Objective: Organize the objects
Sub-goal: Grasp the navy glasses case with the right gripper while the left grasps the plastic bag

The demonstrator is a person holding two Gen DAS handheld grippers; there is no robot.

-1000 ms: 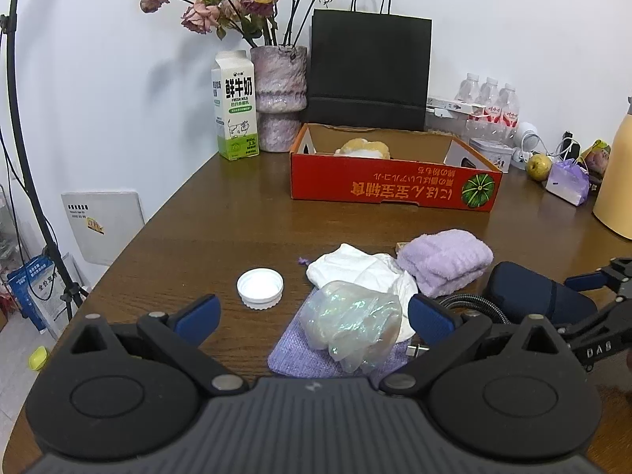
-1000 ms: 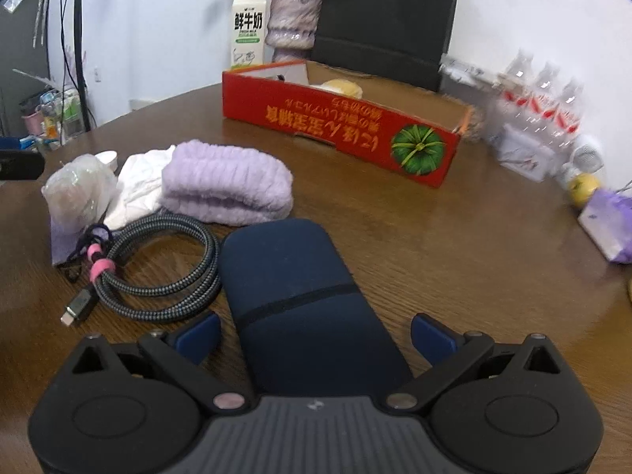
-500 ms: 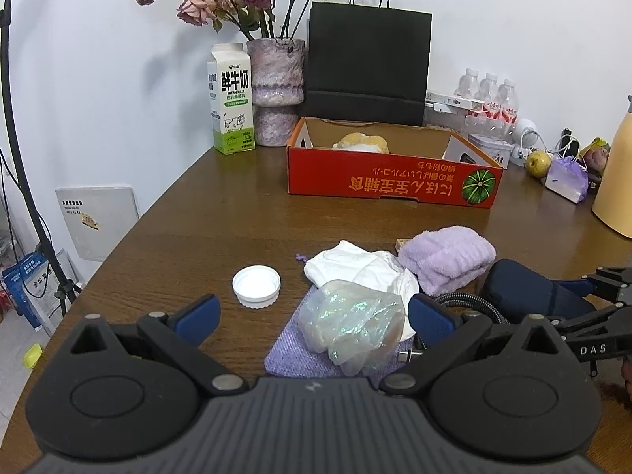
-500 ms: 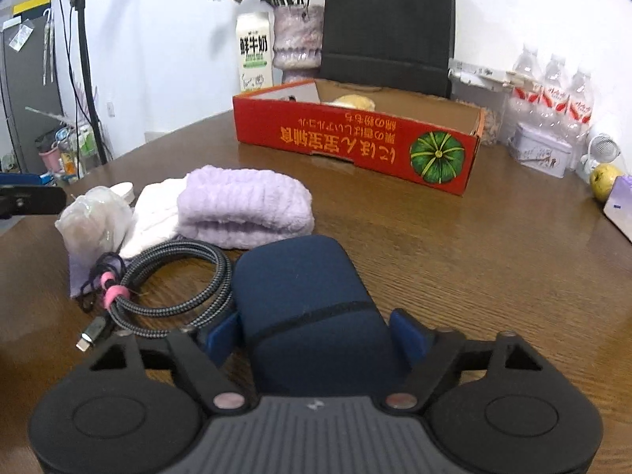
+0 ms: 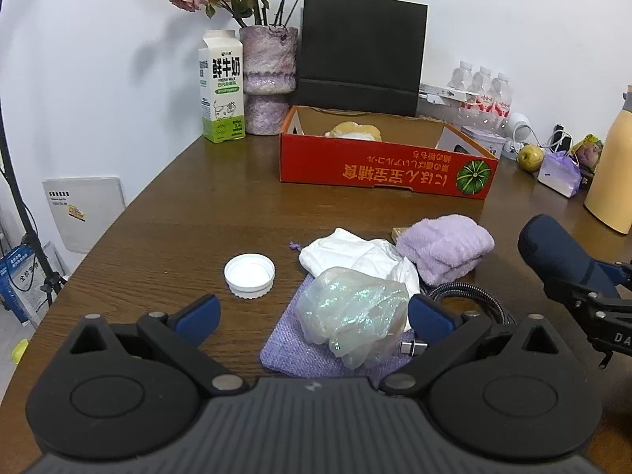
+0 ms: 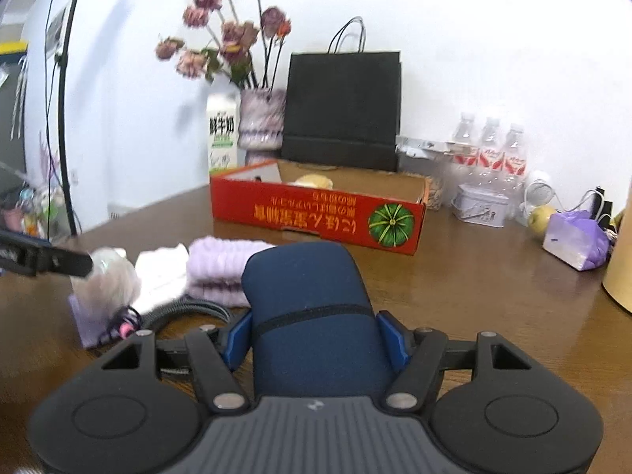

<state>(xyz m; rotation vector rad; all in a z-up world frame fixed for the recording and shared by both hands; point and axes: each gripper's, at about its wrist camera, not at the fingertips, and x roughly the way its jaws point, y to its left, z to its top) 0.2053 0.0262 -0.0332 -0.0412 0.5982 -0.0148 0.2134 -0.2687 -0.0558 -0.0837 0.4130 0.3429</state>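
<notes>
Now my right gripper (image 6: 314, 337), its jaws just closing, pinches the stiff, light-looking navy oval fabric case (image 6: 312, 312) across its middle, in front of the red cardboard box (image 6: 316, 213).

The left tool (image 5: 312, 314) hangs wide open over an iridescent bag (image 5: 351, 316) beside a white lid (image 5: 249, 275).

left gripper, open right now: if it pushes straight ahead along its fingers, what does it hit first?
Most likely the iridescent plastic bag lying on the purple pouch, just ahead of the left gripper and right of centre. Depth is unclear.
</notes>
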